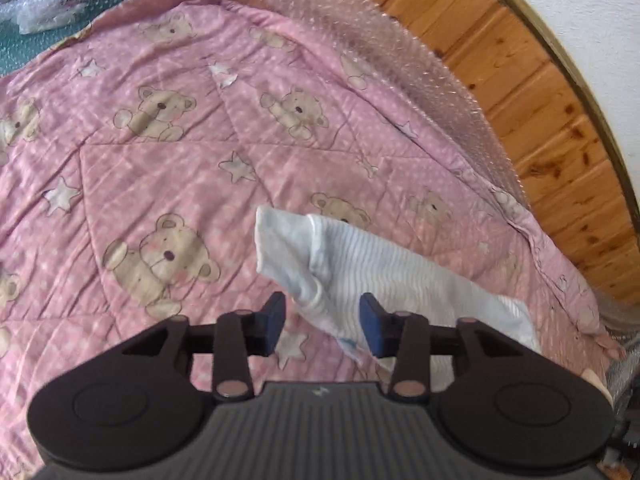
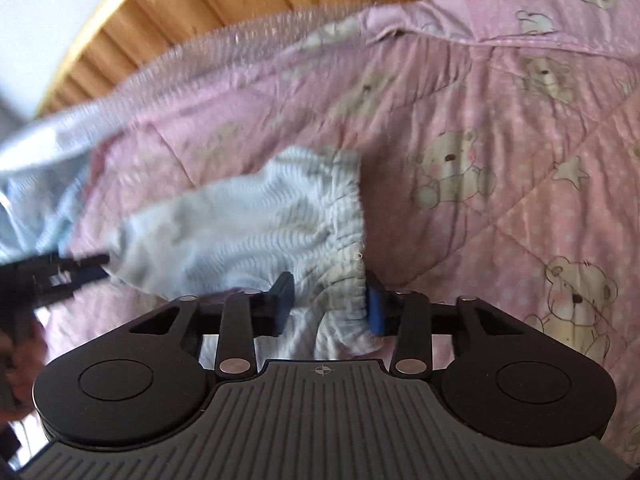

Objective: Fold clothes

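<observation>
A small white and pale-blue ribbed garment lies on a pink teddy-bear quilt. My left gripper hovers over the garment's near end. It is open, with cloth lying between the blue pads and a gap on each side. In the right wrist view the garment's gathered elastic waistband runs down between the fingers of my right gripper. That gripper is open too, and the waistband's edge rests against the right pad. The left gripper shows blurred at the left edge of this view.
Bubble wrap covers the quilt's far edge, next to a wood-panelled wall. A clear plastic bag lies on a green surface at the far left. More pale-blue cloth, blurred, sits at the right view's left side, with a person's hand below it.
</observation>
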`<state>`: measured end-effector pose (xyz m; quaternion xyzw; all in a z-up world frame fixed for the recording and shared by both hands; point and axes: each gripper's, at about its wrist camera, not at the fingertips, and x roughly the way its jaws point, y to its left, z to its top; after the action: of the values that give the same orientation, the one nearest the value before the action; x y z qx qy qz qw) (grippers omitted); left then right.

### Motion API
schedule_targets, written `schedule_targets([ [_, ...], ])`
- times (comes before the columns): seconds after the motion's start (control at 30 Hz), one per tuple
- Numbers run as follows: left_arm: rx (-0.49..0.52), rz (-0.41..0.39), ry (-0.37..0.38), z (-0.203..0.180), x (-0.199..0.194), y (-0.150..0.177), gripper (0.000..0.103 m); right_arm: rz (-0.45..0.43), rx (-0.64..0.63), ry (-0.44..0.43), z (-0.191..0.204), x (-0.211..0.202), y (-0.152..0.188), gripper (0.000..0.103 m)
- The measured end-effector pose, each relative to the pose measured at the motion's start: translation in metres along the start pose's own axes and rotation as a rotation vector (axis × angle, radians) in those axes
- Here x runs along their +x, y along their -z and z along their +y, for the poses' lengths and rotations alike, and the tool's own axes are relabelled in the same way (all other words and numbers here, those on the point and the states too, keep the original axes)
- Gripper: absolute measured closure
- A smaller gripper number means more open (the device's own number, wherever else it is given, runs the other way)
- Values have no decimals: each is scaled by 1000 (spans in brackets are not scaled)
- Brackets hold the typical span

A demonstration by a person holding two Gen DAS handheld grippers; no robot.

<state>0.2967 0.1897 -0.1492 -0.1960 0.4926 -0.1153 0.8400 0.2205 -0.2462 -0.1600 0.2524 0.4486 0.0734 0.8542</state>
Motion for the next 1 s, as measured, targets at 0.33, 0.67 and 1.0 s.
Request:
schedule_targets([
  [0.33,56,0,-45,0,-36,83,24,26,-20,-109,-10,-1,34,49],
  [0.67,-55,55,95,-14,-76,51,96,66,33,-98,14,-56,-3,102],
  [1.0,-112,103,-91,30,-26,21,64,106,-96,-16,17,-8,-9,41],
])
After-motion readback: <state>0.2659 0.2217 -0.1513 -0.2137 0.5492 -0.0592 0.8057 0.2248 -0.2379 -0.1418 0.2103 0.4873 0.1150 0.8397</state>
